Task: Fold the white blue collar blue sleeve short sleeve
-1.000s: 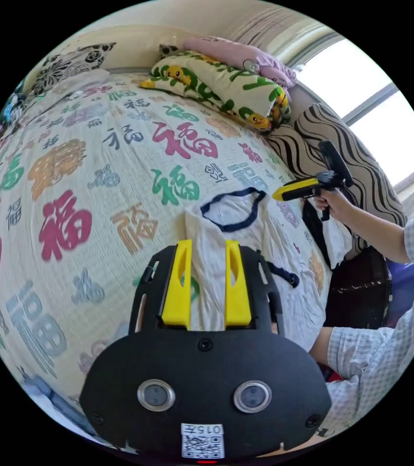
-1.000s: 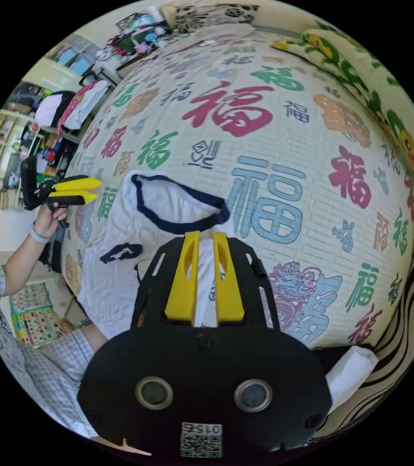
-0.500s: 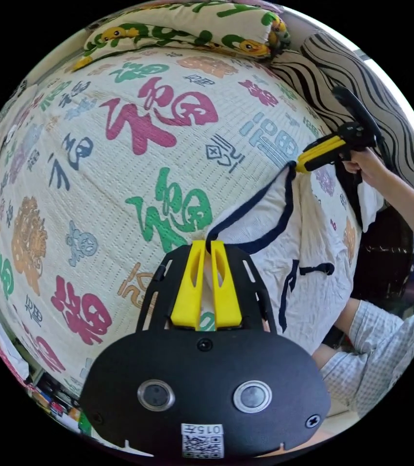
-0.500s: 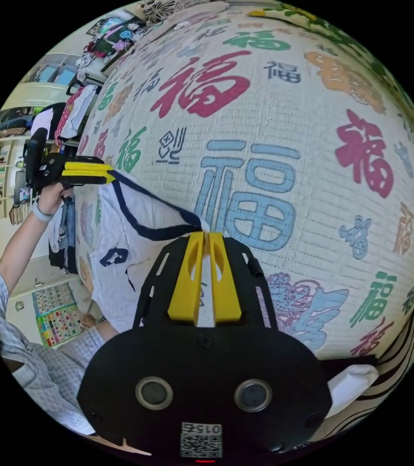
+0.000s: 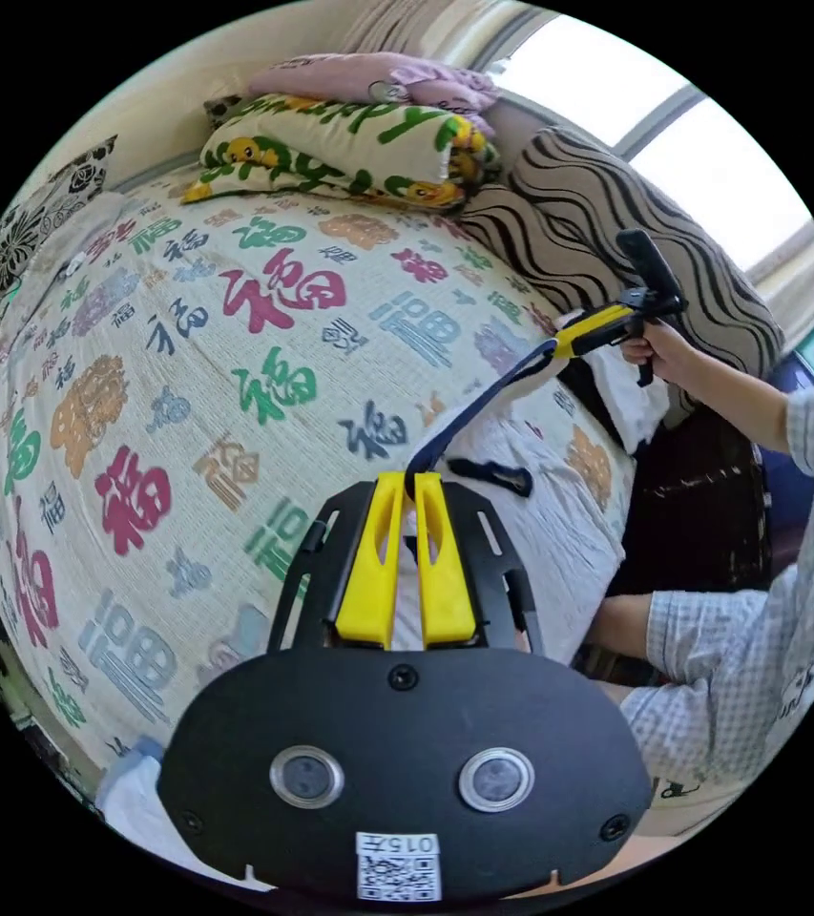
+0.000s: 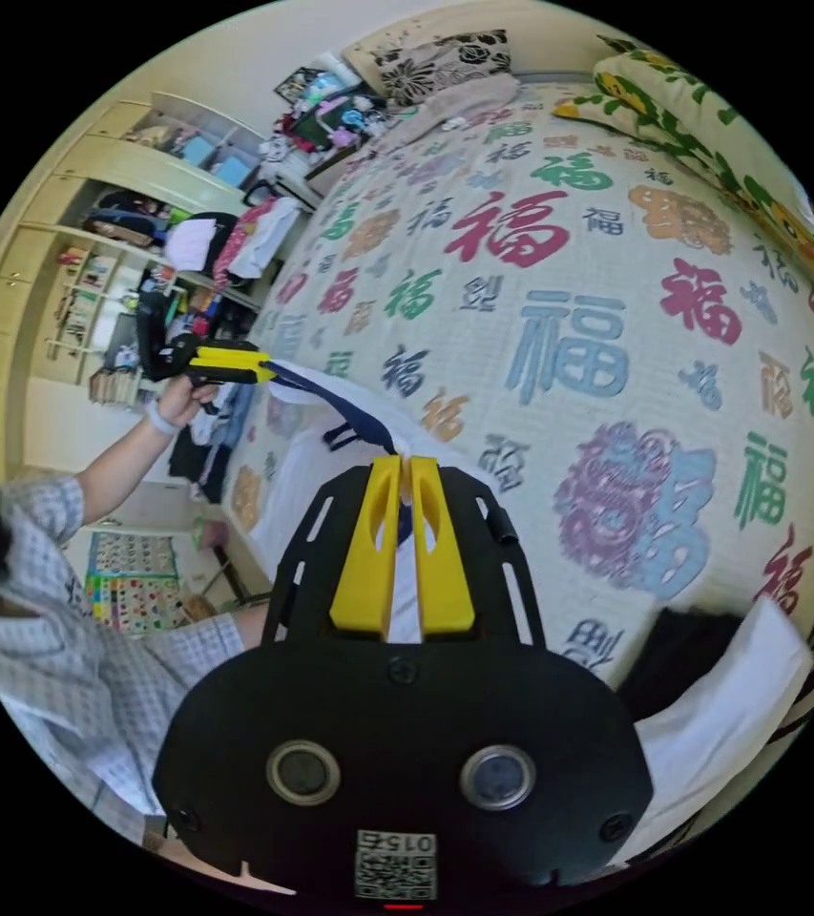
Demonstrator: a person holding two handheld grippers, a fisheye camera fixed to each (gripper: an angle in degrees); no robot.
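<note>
1. The left gripper [image 5: 409, 484] is clamped on the dark blue collar [image 5: 478, 410] of the white shirt [image 5: 559, 515].
2. The right gripper [image 6: 405, 469] pinches the collar's other end (band stretched taut between them).
3. The shirt's body hangs onto the patterned bedspread [image 5: 187, 382].

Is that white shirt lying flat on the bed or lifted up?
Partly lifted. Both claws, left and right, pinch the white shirt by its collar, stretched taut; its lower part rests on the bed.

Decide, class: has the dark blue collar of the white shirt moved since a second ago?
Yes. The dark blue collar, which lay flat on the patterned bedspread, is now lifted off it, stretched taut between the left gripper and right gripper.
</note>
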